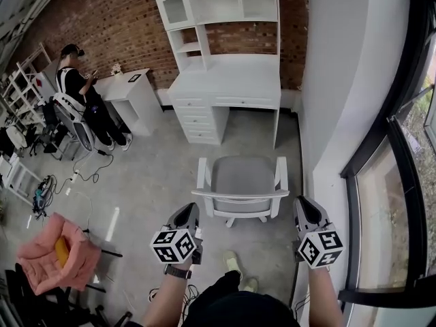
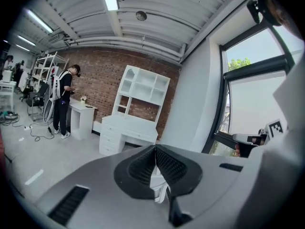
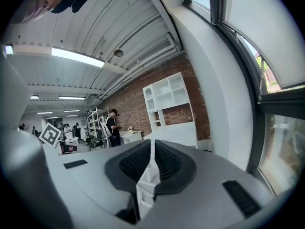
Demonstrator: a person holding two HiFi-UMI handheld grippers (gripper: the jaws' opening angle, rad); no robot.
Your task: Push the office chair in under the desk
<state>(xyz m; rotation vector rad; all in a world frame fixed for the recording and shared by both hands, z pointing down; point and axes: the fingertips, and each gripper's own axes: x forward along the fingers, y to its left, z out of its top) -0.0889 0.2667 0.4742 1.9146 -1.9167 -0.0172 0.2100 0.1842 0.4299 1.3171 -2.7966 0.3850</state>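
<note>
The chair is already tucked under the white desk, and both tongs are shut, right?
Not tucked in: the head view shows the chair standing out in front of the desk, not under it. The left tongs and right tongs are shut.

A grey left gripper and right gripper, each with black ribbed pads and a white cube of black square markers, are being carried. A dark wristband, dark trousers and pale shoes are being worn.
</note>
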